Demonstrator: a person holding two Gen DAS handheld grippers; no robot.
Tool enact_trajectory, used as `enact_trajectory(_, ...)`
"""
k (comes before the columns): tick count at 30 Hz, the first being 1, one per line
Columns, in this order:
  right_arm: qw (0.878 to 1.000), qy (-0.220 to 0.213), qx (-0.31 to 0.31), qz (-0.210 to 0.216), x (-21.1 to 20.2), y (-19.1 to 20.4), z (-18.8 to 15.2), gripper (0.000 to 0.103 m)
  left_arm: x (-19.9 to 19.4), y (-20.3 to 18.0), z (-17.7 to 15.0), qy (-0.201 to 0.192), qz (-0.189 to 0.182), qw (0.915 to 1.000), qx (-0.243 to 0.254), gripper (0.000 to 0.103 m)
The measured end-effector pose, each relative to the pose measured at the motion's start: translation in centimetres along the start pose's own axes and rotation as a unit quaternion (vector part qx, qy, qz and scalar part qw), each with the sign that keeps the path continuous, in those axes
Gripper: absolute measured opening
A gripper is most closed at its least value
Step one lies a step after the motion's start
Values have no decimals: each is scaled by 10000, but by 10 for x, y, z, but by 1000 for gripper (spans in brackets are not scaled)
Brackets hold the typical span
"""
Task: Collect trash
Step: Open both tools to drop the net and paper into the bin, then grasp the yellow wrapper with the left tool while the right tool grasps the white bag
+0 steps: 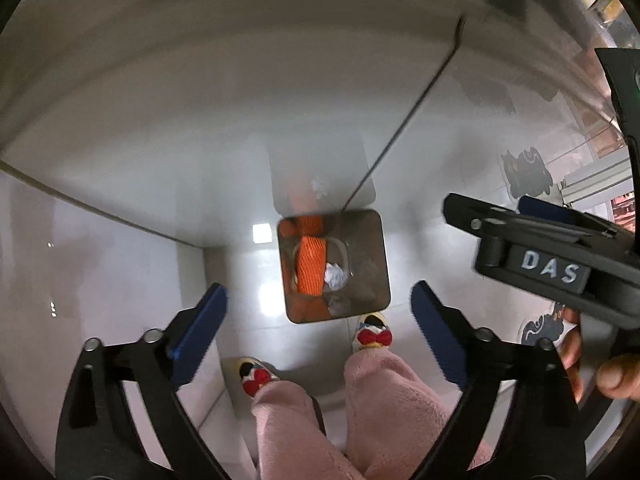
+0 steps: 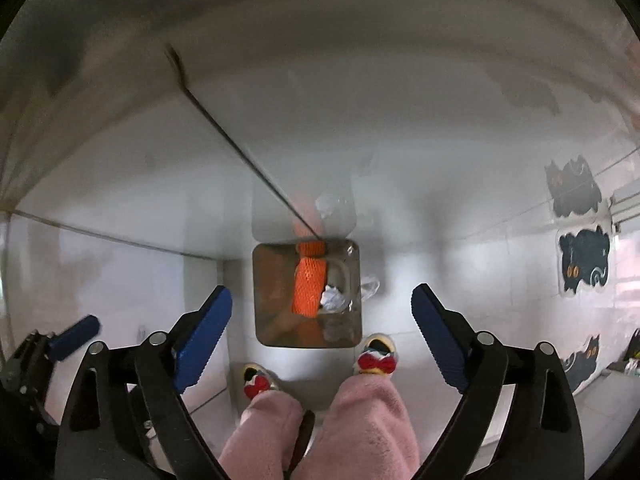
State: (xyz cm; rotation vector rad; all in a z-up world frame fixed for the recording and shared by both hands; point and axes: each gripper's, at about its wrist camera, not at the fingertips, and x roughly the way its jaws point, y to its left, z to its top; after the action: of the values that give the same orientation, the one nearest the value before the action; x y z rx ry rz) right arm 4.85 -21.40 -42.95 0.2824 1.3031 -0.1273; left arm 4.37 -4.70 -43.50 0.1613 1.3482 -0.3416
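Note:
A square metal trash bin (image 1: 370,264) (image 2: 272,304) stands on the white tiled floor against the wall. Inside it lie an orange foam net (image 1: 311,270) (image 2: 309,288) and a crumpled white paper (image 1: 335,275) (image 2: 332,299). My left gripper (image 1: 320,336) is open and empty, held above the bin's near side. My right gripper (image 2: 322,332) is open and empty, also above the bin. The right gripper's body also shows at the right of the left wrist view (image 1: 552,256). The left gripper shows at the lower left of the right wrist view (image 2: 60,344).
The person's pink trouser legs (image 1: 384,400) (image 2: 360,420) and slippers with red bows (image 1: 374,336) (image 2: 376,362) stand just before the bin. A thin dark cable (image 1: 404,120) (image 2: 240,152) runs down the wall. Black cat-shaped mats (image 2: 584,260) lie on the floor at right.

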Motion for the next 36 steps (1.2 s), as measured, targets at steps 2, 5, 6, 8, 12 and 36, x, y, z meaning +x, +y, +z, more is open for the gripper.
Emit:
enact_trajectory(2,9999,-155,-22,-5,-19,0,2,98,-18,2,2,-148,78,9999,41,95)
enact_trajectory(5,9995,-310,21,38,-45,-8,5,98,-43,6,2,-291,67,9996,9,95)
enact_trajectory(6,9993,-365,70,73,-56,-11,6,98,-53,9,3,-336,37,9994,-33,95)
enact_trajectory(8,9985,-510,173,137,-77,-16,10,98,-70,13,5,-436,-10,9990,-78,95)
enact_trajectory(12,9957,-853,287,196,-112,-25,16,98,-106,7,15,-811,40,9967,76,95)
enact_trajectory(36,9754,-2202,86,22,-219,-15,146,97,-222,8,146,-2229,-77,9744,280,94)
